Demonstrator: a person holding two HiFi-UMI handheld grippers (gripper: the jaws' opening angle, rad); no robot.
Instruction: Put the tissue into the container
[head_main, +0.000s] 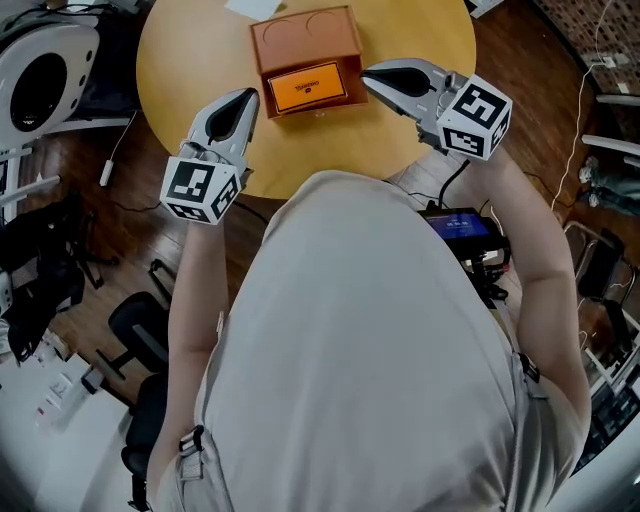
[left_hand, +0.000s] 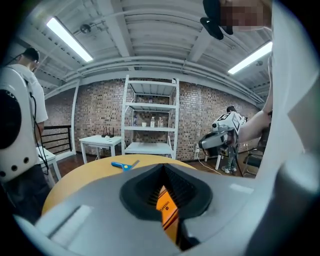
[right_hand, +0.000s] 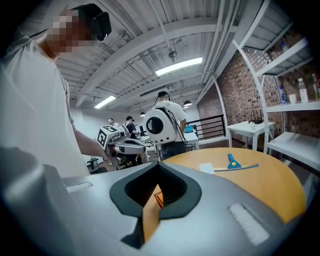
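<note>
An orange box (head_main: 305, 60), the container, stands open on the round yellow table (head_main: 190, 60), its lid tipped back. In both gripper views a slice of it shows through the slit behind the jaws: the orange box (left_hand: 167, 206) and the orange box (right_hand: 149, 215). A white tissue (head_main: 255, 8) lies flat at the table's far edge, also seen as the tissue (right_hand: 206, 168). My left gripper (head_main: 245, 97) hovers left of the box, shut and empty. My right gripper (head_main: 367, 75) hovers right of it, tips together, holding nothing. The left gripper (left_hand: 164, 167) and the right gripper (right_hand: 159, 165) face each other.
A blue-handled tool (right_hand: 233, 161) lies beside the tissue, seen as the blue tool (left_hand: 124, 165). White shelving (left_hand: 150, 120) and a small white table (left_hand: 100, 142) stand by the brick wall. Other people stand behind. Office chairs (head_main: 140, 335) and a device with a screen (head_main: 462, 225) sit near me.
</note>
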